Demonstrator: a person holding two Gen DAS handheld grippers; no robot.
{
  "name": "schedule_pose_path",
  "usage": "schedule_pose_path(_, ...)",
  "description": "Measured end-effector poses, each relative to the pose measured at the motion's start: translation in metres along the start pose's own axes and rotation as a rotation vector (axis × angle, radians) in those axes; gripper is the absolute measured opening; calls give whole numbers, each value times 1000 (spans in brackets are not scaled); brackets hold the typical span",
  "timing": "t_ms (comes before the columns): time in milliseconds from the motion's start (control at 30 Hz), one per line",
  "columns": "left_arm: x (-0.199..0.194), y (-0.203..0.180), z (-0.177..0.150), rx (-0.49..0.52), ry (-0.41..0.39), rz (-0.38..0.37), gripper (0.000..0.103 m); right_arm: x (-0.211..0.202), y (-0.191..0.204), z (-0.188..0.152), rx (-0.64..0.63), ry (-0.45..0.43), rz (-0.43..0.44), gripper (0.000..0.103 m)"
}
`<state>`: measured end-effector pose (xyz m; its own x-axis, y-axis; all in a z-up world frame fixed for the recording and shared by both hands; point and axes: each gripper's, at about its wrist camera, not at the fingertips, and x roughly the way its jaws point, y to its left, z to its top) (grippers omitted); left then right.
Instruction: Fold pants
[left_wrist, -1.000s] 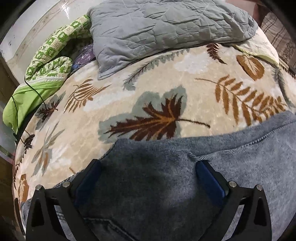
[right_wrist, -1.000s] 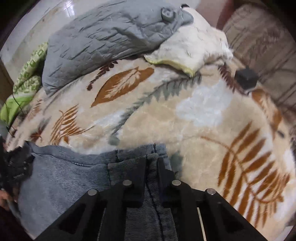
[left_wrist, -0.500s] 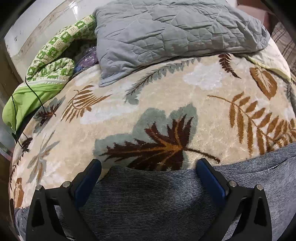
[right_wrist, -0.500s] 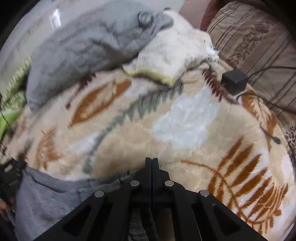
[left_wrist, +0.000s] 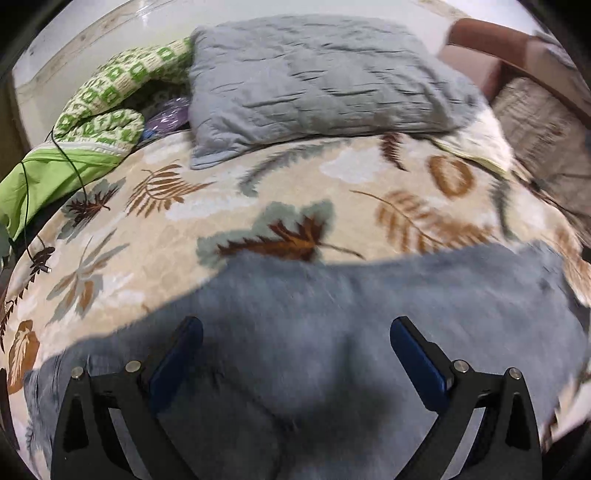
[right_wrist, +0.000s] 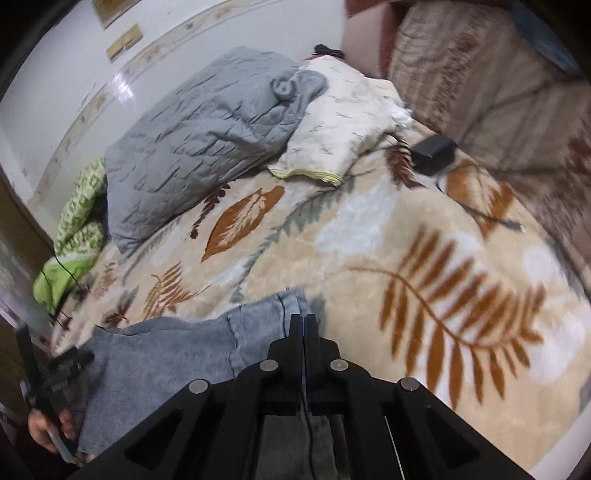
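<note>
Closing fully over the last second, my right gripper now has its fingers pressed together at the pants edge; whether cloth is pinched, I cannot tell. My left gripper hangs spread above the pants, holding nothing. The pants lie on the bed, nearer me than the grey pillow, long axis running across the bed, parallel to that pillow. I judge a fold is beginning.
</note>
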<state>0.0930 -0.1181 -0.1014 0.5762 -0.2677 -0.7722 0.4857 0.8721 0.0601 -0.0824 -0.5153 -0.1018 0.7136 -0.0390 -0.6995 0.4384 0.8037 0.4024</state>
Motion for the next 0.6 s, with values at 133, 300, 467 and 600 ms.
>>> schedule_pose_path(133, -32, -6, -26, -1, -20, -74, 101, -13, -25, -15, 95, 39, 52, 1)
schedule_pose_path(300, -39, -25, -38, 17, -21, -111, 101, -38, -45, -46, 320, 69, 216, 5)
schedule_pose_path(467, 2, -24, -42, 5, 106, -17, 101, -44, -26, -92, 356, 128, 291, 5)
schedule_pose_path(600, 10, -23, -47, -7, 131, -3, 102, -33, -25, -119, 418, 174, 280, 67)
